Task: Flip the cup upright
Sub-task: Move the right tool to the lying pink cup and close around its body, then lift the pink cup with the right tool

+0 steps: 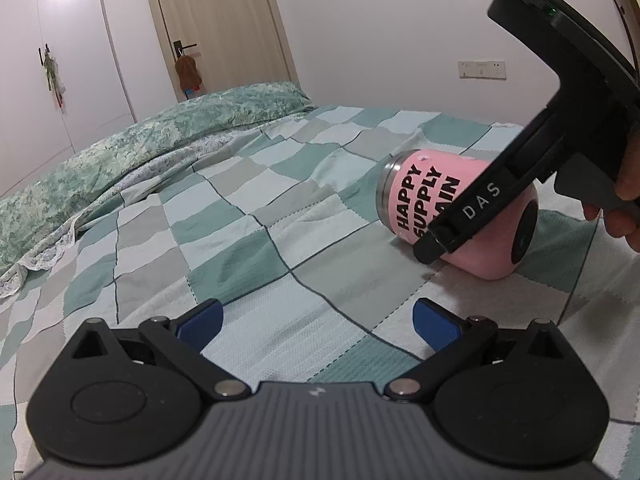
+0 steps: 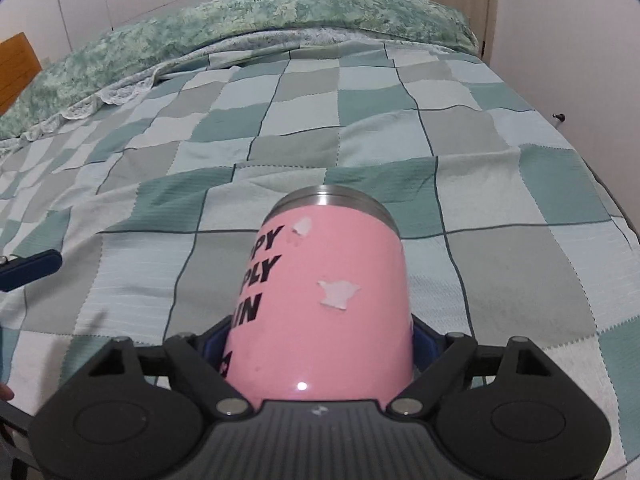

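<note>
A pink cup (image 1: 432, 200) with black lettering and a steel rim lies on its side on the checked bedspread (image 1: 280, 208). Its mouth points away from the right gripper. My right gripper (image 2: 320, 340) has its blue fingers pressed on both sides of the cup (image 2: 332, 300), near its base. From the left wrist view the right gripper's black finger (image 1: 460, 220) crosses the cup's front. My left gripper (image 1: 320, 320) is open and empty, low over the bedspread, to the left of the cup. One left fingertip (image 2: 36, 266) shows in the right wrist view.
A green floral duvet (image 1: 140, 144) is bunched along the far side of the bed. A wall runs close along the bed's right edge (image 2: 600, 184). A wardrobe (image 1: 60, 60) and a door (image 1: 208, 28) stand beyond the bed.
</note>
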{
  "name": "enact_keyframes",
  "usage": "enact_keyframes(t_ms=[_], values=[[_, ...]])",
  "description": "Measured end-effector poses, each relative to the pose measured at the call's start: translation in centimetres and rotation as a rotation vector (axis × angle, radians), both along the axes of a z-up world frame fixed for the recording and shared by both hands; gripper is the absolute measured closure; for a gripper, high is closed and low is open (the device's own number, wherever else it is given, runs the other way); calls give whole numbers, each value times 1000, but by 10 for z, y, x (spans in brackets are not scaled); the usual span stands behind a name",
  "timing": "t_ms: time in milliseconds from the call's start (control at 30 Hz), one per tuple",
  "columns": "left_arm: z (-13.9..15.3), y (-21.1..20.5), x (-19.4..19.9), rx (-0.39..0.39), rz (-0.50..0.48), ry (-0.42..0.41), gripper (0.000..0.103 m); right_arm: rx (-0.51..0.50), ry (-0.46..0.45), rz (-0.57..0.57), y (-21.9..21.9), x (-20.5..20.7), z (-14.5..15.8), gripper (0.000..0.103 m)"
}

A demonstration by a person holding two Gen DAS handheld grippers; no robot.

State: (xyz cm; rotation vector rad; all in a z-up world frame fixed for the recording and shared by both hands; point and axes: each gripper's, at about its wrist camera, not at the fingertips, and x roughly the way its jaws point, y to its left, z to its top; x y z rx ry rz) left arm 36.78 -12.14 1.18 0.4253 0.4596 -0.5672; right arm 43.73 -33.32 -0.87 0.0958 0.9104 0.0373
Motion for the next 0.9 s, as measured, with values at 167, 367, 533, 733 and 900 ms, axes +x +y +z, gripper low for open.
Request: enact_keyframes(t_ms=[167, 367, 533, 733, 900], values=[[16, 2, -18, -7, 8, -14, 0, 37, -32, 8, 0, -23, 15, 18], [46, 12, -62, -36, 27, -31, 0, 60, -78, 28, 7, -62, 49, 18], [71, 26, -113, -42, 56, -56, 0, 89, -101, 69, 23, -110, 74, 18], [82, 49, -165, -44, 108, -50, 0, 110, -107, 118, 48, -167, 87, 18], [73, 71, -203, -54, 154, -7, 0, 133, -80, 161, 74, -206, 76, 18]])
